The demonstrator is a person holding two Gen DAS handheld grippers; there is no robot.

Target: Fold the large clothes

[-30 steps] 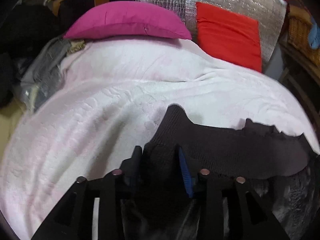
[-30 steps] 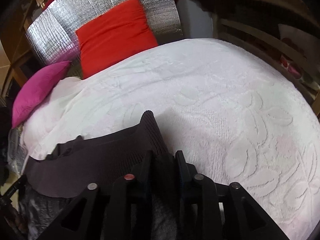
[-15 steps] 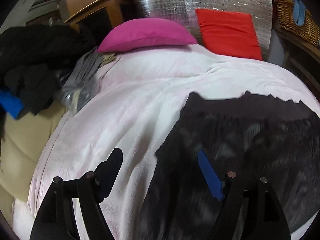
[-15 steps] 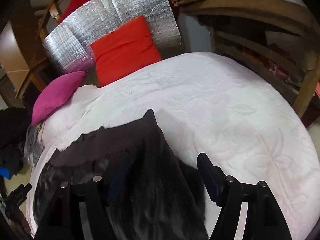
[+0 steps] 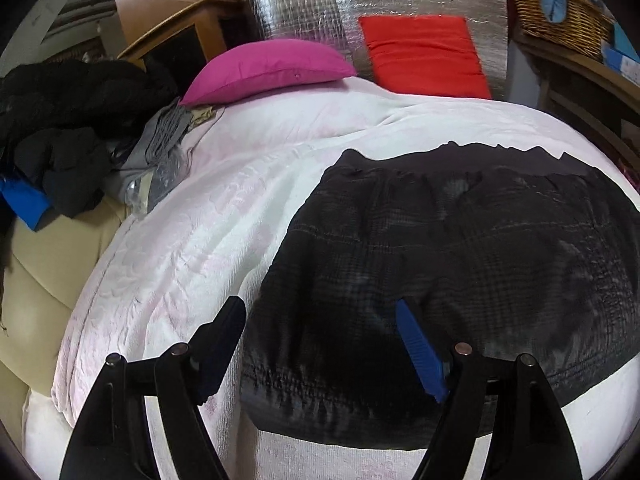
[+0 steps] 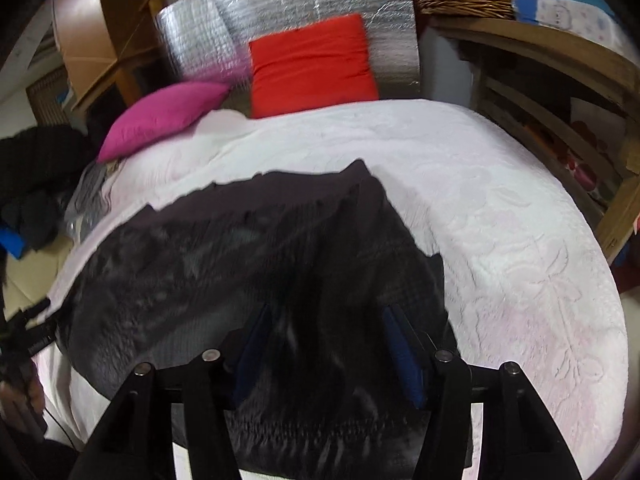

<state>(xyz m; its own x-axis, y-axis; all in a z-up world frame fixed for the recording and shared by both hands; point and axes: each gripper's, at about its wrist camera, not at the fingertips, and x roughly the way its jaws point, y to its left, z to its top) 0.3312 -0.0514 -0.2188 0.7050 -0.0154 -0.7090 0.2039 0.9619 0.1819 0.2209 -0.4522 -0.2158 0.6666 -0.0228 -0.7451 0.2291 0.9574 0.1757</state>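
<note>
Clothes heaped at upper left (image 5: pixel 60 128) are seen whole only by the left view. One dark garment (image 5: pixel 460 264) and two pillows are counted; left tongs (image 5: pixel 320 340) and right tongs (image 6: pixel 326 340) are released.

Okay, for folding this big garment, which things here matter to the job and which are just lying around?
Part of the job:
dark knitted garment spread flat on the bed
white quilted bedspread under it
left gripper, open
right gripper, open

Just lying about:
magenta pillow
red cushion
silver foil mat
wicker basket
heap of dark clothes
</note>
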